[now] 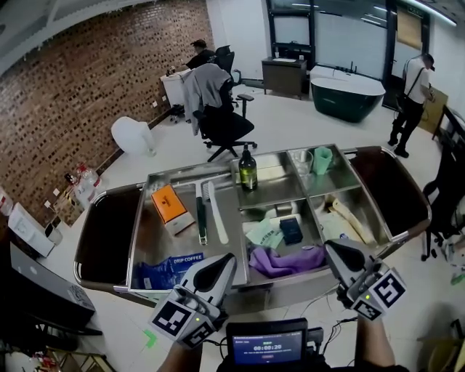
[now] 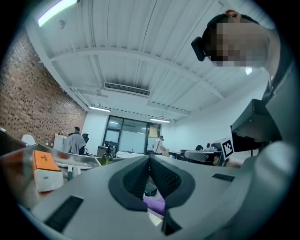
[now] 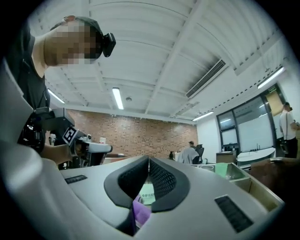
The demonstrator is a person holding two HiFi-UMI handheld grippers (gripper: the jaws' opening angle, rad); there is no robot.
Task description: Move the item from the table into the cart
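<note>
Two grippers are held at the near edge of one compartmented stainless-steel cart [image 1: 185,174]. The left gripper [image 1: 228,261] and right gripper [image 1: 331,248] are both clenched on nothing. One crumpled purple cloth [image 1: 280,261] lies in the cart's near middle compartment. Also inside are one dark pump bottle [image 1: 248,168], one clear cup [image 1: 304,161], one green cup [image 1: 322,160] and one orange box [image 1: 167,203].

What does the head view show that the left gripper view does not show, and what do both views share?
Only the head view shows the blue coffee bag and the green cup, both in the cart. Only the left gripper view shows the ceiling light and the camera on the person's head. Both views show the orange box, the green bottle and the purple cloth.
</note>
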